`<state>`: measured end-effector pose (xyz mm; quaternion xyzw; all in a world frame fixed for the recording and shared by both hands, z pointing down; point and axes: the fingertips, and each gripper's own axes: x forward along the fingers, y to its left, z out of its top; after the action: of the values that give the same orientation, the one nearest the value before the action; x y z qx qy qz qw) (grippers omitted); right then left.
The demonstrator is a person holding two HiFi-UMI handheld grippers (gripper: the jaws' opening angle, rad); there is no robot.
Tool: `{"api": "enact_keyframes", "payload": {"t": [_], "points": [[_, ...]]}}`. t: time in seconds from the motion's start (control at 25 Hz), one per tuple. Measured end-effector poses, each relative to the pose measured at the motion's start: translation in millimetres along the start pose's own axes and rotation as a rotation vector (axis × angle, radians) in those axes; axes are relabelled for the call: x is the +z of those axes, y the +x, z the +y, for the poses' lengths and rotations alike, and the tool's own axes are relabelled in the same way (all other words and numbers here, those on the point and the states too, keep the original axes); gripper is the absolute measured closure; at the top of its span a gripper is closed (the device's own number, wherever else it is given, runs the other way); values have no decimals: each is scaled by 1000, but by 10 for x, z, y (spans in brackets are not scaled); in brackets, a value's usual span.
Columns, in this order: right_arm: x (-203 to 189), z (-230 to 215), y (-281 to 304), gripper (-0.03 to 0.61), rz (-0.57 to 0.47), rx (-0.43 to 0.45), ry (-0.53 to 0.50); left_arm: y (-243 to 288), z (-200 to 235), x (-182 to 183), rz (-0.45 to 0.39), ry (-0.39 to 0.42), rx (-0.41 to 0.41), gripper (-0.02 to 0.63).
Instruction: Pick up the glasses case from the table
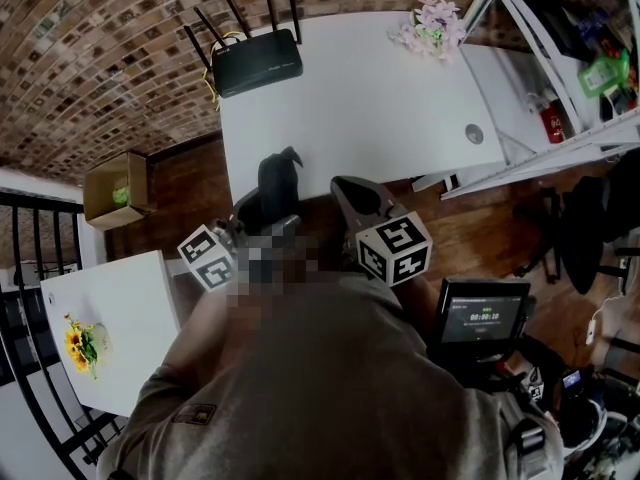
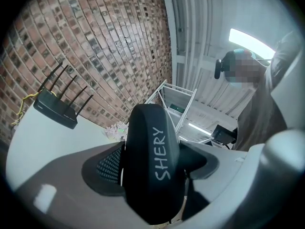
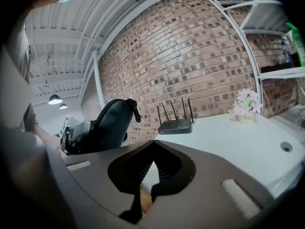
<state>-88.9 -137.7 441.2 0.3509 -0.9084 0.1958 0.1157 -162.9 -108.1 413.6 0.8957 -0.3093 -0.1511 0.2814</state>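
The black zip-up glasses case (image 1: pixel 278 180), lettered "SHERY" (image 2: pixel 153 166), is held off the white table (image 1: pixel 370 108), over its near edge. My left gripper (image 1: pixel 268 208) is shut on it, a jaw on each side in the left gripper view. My right gripper (image 1: pixel 352 196) hangs just to the right of the case, apart from it. It is shut, its tips meeting (image 3: pixel 153 142) with nothing between them. In the right gripper view the case (image 3: pixel 110 122) stands upright at the left, in the left gripper.
A black router (image 1: pixel 256 60) with antennas sits at the table's far left and a pot of pale flowers (image 1: pixel 432 26) at the far right. A white shelf rack (image 1: pixel 560 98) stands right of the table. A cardboard box (image 1: pixel 115 190), a small white table (image 1: pixel 130 308) and a screen (image 1: pixel 482 318) are nearby.
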Motion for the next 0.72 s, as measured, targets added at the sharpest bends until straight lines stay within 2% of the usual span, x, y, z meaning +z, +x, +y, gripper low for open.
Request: {"api": "enact_keyframes", "payload": {"t": [0.72], "points": [[-19,117,1,569,5,4,-19,-97,-30,-45,-4,-5,7,256]]}}
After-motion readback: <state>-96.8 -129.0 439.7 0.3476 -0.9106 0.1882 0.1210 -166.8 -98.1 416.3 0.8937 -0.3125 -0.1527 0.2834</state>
